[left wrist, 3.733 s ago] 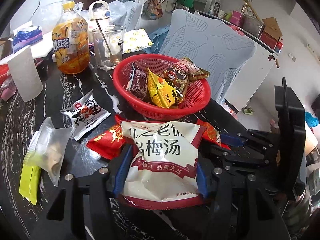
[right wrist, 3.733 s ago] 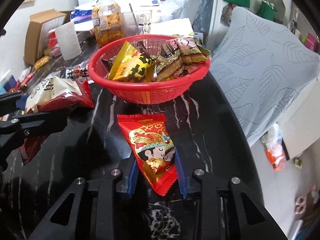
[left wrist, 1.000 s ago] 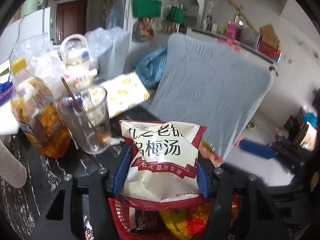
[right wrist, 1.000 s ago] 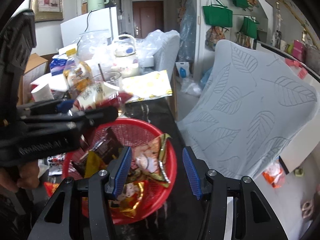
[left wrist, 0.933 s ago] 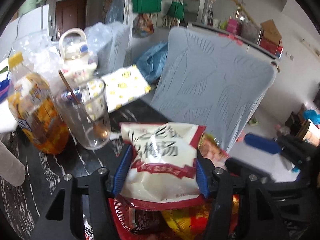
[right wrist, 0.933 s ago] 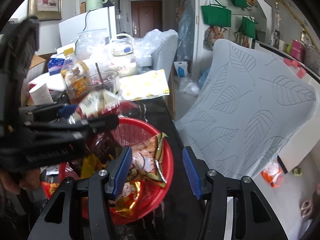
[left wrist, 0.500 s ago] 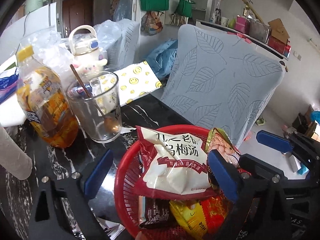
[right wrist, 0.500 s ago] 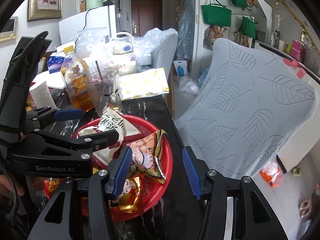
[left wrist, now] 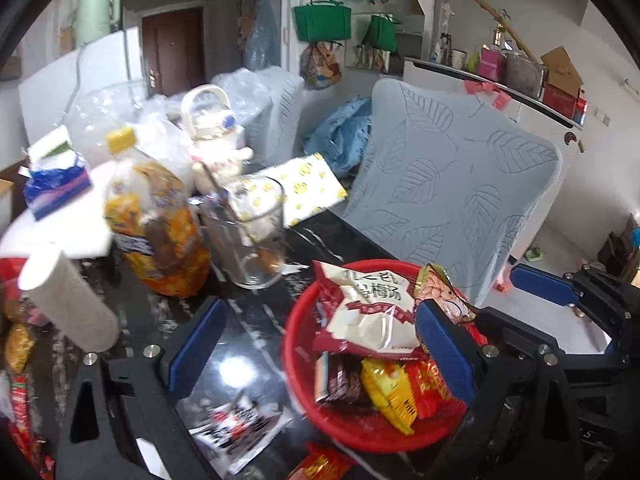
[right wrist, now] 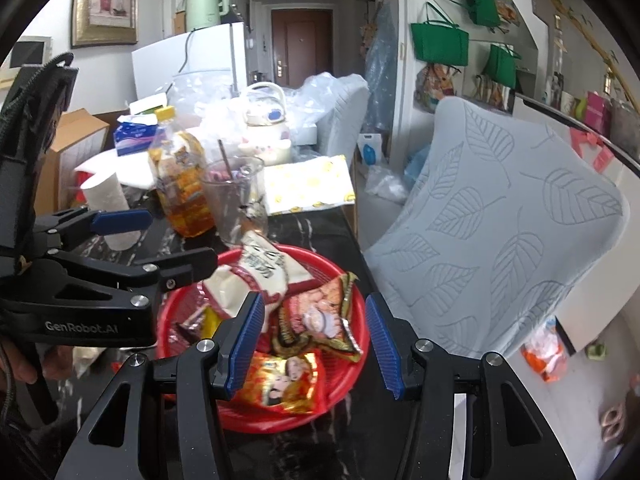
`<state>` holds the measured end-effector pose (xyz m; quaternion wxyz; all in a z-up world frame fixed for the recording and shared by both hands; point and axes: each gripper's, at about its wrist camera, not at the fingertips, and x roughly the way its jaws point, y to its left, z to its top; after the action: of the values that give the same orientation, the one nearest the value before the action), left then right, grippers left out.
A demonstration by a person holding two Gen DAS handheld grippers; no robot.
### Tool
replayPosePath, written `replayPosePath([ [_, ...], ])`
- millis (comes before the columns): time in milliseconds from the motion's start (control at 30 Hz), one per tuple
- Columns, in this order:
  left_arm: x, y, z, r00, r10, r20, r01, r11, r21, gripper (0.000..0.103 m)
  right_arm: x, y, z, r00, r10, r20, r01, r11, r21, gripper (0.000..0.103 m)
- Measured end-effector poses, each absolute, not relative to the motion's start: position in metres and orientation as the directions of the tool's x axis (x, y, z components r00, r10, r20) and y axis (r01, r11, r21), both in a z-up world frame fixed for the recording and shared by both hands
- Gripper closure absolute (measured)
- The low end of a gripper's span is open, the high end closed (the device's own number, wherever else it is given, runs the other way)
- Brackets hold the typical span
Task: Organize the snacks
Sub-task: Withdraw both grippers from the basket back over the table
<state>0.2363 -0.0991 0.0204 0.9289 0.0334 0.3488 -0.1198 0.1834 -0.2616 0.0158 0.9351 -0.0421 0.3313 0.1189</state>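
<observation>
Basket (left wrist: 304, 320) holds white packet (left wrist: 368, 308), apparently untouched by spread left gripper (left wrist: 316, 344).

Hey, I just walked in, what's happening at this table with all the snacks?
Someone with two handheld grippers is sorting snacks into a red basket. The white-and-red plum drink packet lies on top of the pile. The left gripper and right gripper are both open and empty. A black-and-white snack packet still lies on the table.

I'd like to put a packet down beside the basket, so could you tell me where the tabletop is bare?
Bare black tabletop lies left of the red basket, below the glass. Behind that, the tea bottle and paper roll crowd it; a black-and-white packet lies nearer the camera.
</observation>
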Motion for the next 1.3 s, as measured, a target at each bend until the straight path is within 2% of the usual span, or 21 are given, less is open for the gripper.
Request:
replayPosePath([
  [533, 0.154, -0.050, 0.081, 0.826, -0.103, -0.555, 0.144, 0.989, 0.030, 0.007, 0.131, -0.221, 0.065, 0.790, 0.270, -0.550, -0.328, 0.945, -0.008, 0.051],
  [800, 0.113, -0.030, 0.093, 0.841, -0.072, -0.536, 0.114, 0.992, 0.046, 0.007, 0.101, -0.201, 0.076, 0.791, 0.304, -0.530, -0.366, 0.930, -0.013, 0.049],
  [1000, 0.087, -0.016, 0.089, 0.841, -0.039, -0.540, 0.089, 0.994, 0.066, 0.007, 0.081, -0.183, 0.076, 0.777, 0.332, -0.534, -0.398, 0.917, -0.009, 0.048],
  [1300, 0.063, 0.009, 0.066, 0.808, -0.032, -0.589, 0.055, 0.998, 0.021, 0.007, 0.060, -0.157, 0.056, 0.715, 0.395, -0.577, -0.458, 0.888, 0.040, 0.048],
])
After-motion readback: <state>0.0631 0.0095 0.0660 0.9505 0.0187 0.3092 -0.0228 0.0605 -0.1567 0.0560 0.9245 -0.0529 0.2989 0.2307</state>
